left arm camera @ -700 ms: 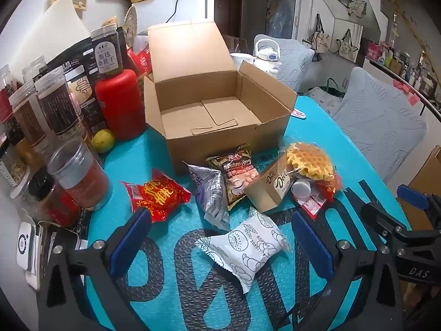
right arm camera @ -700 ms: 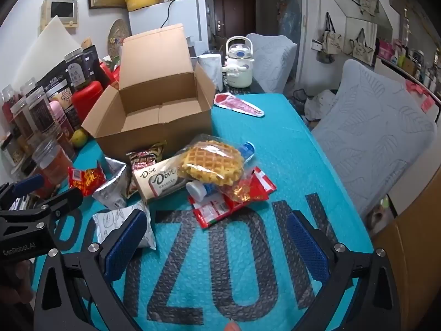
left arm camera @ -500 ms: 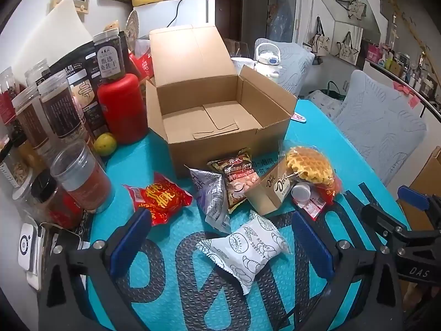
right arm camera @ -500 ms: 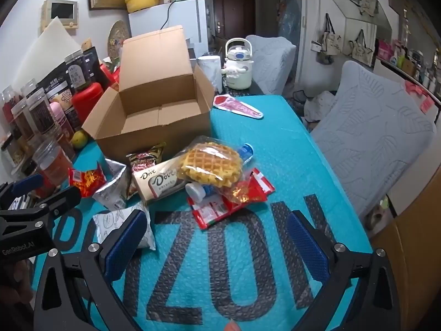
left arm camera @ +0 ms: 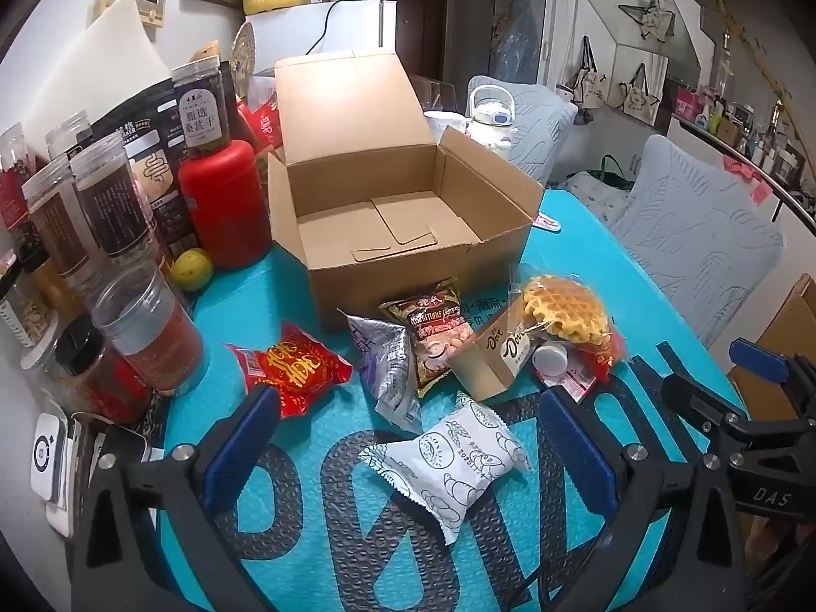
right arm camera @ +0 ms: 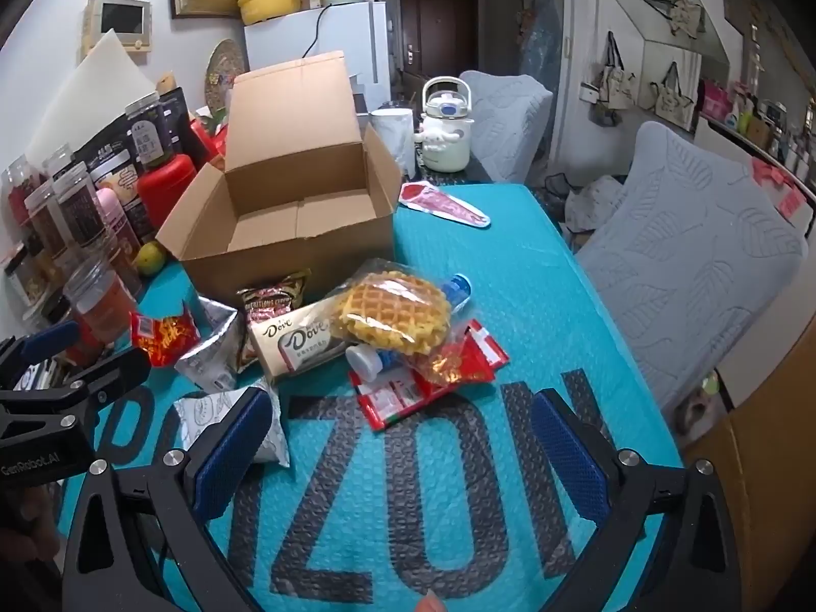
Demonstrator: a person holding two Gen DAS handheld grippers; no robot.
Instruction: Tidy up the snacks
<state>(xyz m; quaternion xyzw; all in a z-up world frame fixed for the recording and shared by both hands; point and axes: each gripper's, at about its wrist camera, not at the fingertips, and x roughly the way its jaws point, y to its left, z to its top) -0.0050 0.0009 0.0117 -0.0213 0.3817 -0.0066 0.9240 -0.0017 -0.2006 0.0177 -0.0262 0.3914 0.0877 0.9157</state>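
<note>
An open empty cardboard box (left arm camera: 408,224) (right arm camera: 290,224) stands on the teal table. Snacks lie in front of it: a white bread packet (left arm camera: 449,459), a red packet (left arm camera: 296,367), a silver packet (left arm camera: 387,362), a brown nut packet (left arm camera: 433,326), a Dove box (right arm camera: 301,341), a wrapped waffle (right arm camera: 392,311) on red packets (right arm camera: 428,382). My left gripper (left arm camera: 408,438) is open and empty, low over the white packet. My right gripper (right arm camera: 403,449) is open and empty, just short of the red packets.
Jars and a red canister (left arm camera: 224,204) crowd the table's left edge, with a lime (left arm camera: 191,269). A white kettle (right arm camera: 446,127) and a pink packet (right arm camera: 443,206) lie behind the box. A grey chair (right arm camera: 688,255) stands to the right.
Both grippers have edged slightly forward toward the snacks and box. Nothing on the table has moved.
</note>
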